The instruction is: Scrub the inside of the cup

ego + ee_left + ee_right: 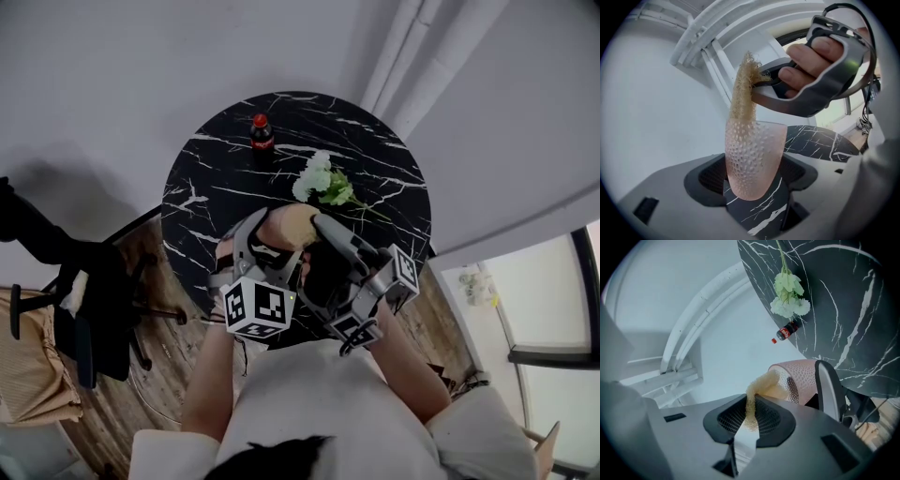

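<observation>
In the head view I am holding the left gripper (270,234) and the right gripper (317,225) tip to tip over the near edge of the black marbled bench (375,178); what they are carrying is hard to make out from up here. Beyond the fingers a bunch of white flowers (319,180) is lying on the bench, and further on a small cola bottle (262,133) is standing upright. A dark chair (89,309) is sitting well off to the left of the left fingers. In the left gripper view my left fingers are clamping the pink, dimpled cup (752,159) by its lower part, one on each side, so it is standing mouth up above them. A tan loofah sponge (743,89) is reaching down into the cup's mouth from the right gripper's fingers, which are hanging just above the rim with a hand (811,56) wrapped in the handle. In the right gripper view my right fingers are pinching together on the near end of the loofah sponge, and its far end is disappearing into the open cup just ahead of them and to the right. One left finger is pressing on the cup's side there.
</observation>
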Demonstrator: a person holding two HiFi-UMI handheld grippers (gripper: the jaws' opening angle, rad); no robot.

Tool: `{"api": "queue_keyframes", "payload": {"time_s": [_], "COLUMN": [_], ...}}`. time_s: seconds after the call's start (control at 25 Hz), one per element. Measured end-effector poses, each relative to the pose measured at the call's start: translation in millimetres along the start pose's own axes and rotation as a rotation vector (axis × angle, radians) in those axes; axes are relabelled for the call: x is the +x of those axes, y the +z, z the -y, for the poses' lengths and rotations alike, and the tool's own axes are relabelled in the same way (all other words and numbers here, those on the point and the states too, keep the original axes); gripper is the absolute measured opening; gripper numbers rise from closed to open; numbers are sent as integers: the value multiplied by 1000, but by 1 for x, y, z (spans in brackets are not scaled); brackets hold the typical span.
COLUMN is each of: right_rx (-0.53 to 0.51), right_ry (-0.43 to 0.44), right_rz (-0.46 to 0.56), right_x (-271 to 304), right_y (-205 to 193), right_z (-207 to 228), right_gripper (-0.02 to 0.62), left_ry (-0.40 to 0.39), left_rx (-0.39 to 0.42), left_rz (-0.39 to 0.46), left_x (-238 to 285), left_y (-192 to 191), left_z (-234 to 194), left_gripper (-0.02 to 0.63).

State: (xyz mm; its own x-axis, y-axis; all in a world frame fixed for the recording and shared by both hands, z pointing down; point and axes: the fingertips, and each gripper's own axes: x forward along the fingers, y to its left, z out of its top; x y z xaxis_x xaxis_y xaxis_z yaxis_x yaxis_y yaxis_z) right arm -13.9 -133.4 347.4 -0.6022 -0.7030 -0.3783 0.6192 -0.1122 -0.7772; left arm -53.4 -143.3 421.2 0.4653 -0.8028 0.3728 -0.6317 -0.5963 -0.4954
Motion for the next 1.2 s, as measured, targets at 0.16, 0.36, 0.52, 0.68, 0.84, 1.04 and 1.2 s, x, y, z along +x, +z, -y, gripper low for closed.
{"api": "queue_keyframes", "payload": {"time_s": [0.16, 0.36, 0.52, 0.68, 0.84, 1.04, 1.2], "right_rx": [0, -13, -21, -27, -66, -93, -147], "right_ry": [1, 26, 28, 27, -1, 1, -14], "right_rz": [0, -7, -11, -9, 11, 3, 1], "right_x": [-2, -2, -3, -5, -8, -8, -11], "right_y": [0, -1, -2, 0, 5, 5, 7], "right_z": [1, -7, -8, -11, -12, -17, -20], "right_gripper": [57, 57, 57, 57, 57, 57, 57], "left_ry": [-5, -9, -16, -18, -16, -12, -16], "left_rx": [-23, -43, -58, -81, -122, -174, -296], "left_rz": [-14, -19, -18, -8, -6, -15, -5], "left_x": [-1, -1, -1, 1, 0, -1, -5], "left_y": [-6, -11, -12, -9, -10, -20, -28], "left_z": [3, 5, 9, 9, 6, 5, 5], "left_gripper": [348, 348, 348, 348, 348, 348, 348]}}
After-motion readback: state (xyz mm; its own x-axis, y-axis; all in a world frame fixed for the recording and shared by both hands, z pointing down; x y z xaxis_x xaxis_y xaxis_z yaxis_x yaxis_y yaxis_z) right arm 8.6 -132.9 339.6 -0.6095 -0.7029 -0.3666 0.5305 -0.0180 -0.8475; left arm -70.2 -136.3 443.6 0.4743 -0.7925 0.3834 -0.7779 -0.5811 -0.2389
